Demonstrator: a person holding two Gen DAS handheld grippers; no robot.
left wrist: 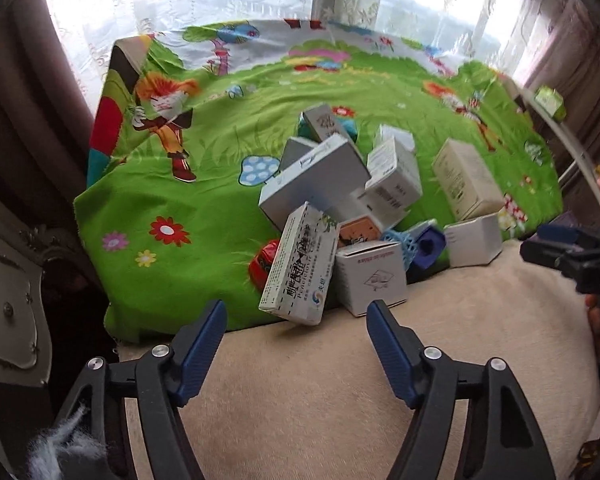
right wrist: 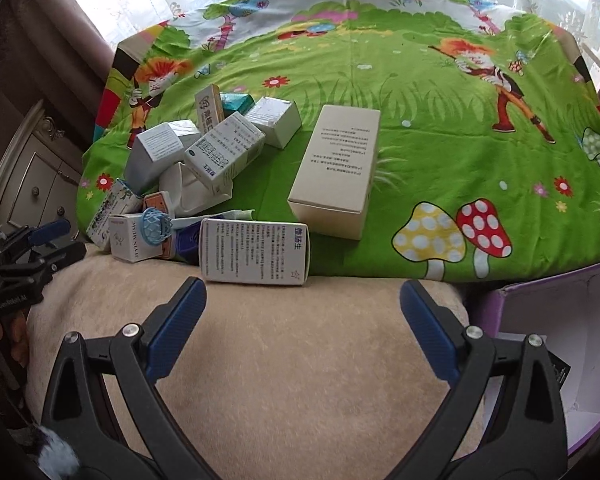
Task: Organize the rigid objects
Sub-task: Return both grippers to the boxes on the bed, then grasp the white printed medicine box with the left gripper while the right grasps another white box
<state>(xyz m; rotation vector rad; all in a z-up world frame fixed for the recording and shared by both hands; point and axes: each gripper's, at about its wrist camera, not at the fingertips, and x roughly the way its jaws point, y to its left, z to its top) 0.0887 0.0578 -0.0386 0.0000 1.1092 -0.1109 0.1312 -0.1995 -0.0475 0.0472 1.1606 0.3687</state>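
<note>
Boxes [left wrist: 332, 200] piled on green sheet [left wrist: 204, 200]; purple bin [right wrist: 560, 360] only in right view. Left hand-held gripper [left wrist: 296, 314], right hand-held gripper [right wrist: 302, 294] both spread, empty.

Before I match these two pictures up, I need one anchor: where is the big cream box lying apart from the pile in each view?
Left wrist view: the big cream box sits right of centre, right of the pile, on the green cloth.
Right wrist view: it lies at centre, right of the pile.
Shared landmark: the light blue mesh ball at the pile's near edge.
</note>
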